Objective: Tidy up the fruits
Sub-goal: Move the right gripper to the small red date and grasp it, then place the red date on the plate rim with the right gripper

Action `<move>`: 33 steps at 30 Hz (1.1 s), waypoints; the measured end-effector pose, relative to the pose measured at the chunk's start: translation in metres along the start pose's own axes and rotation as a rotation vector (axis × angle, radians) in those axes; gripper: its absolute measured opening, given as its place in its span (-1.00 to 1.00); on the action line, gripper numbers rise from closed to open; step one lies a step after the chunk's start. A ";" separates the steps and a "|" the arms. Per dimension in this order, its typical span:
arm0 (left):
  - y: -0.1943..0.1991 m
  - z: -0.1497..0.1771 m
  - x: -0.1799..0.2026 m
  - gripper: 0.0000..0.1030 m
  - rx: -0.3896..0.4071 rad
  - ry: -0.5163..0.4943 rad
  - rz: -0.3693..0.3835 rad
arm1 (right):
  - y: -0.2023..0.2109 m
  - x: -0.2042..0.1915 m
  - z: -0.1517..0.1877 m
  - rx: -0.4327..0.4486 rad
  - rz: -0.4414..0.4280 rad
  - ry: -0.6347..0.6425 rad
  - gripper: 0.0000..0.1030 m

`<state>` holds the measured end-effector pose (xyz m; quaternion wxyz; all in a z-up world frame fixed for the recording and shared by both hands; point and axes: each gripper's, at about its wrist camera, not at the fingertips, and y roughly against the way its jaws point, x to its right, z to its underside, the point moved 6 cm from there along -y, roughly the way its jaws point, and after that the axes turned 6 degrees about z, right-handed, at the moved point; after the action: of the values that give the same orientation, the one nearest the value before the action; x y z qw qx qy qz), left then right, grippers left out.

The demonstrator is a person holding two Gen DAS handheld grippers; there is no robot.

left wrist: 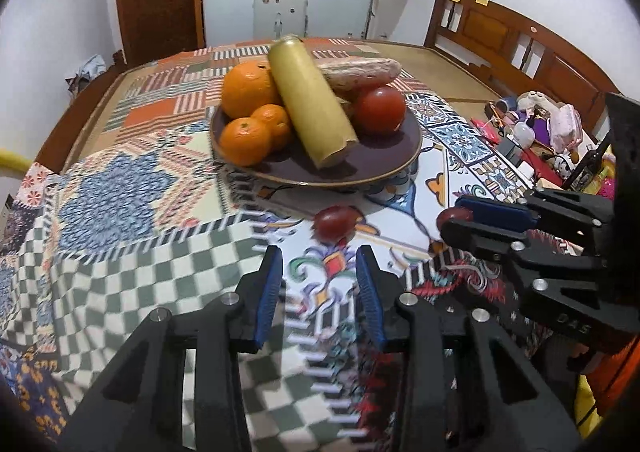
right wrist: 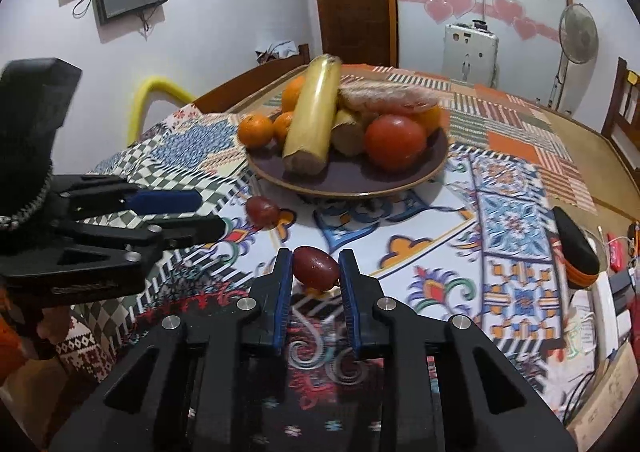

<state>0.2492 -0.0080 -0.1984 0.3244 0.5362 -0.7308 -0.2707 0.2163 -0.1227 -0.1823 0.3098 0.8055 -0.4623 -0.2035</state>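
A brown plate on the patterned tablecloth holds oranges, a long yellow fruit, a tomato and a brownish root. It also shows in the right wrist view. A small dark red fruit lies loose on the cloth just ahead of my left gripper, which is open and empty. My right gripper is shut on a second small dark red fruit, low over the cloth. In the left wrist view the right gripper comes in from the right with that fruit.
A cluttered side area with bottles, cloths and small items lies right of the table. A black and orange case sits at the table's right edge. Wooden chairs stand behind the table.
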 end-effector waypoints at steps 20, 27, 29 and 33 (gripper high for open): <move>-0.036 -0.018 0.004 -0.51 -0.049 -0.019 -0.034 | 0.004 0.021 -0.008 0.040 0.003 -0.010 -0.58; -0.015 -0.020 0.000 -0.51 -0.006 -0.005 -0.011 | 0.000 0.018 -0.020 0.053 0.001 0.001 -0.58; -0.007 -0.024 -0.003 -0.51 0.014 -0.002 -0.011 | -0.002 0.017 -0.027 0.061 0.000 0.003 -0.58; 0.006 -0.038 -0.010 -0.51 0.057 0.003 -0.010 | -0.007 0.017 -0.039 0.072 -0.004 0.006 -0.58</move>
<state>0.2768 0.0011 -0.1717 0.3087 0.5493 -0.7349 -0.2506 0.2532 -0.1228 -0.1591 0.2815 0.8177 -0.4669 -0.1848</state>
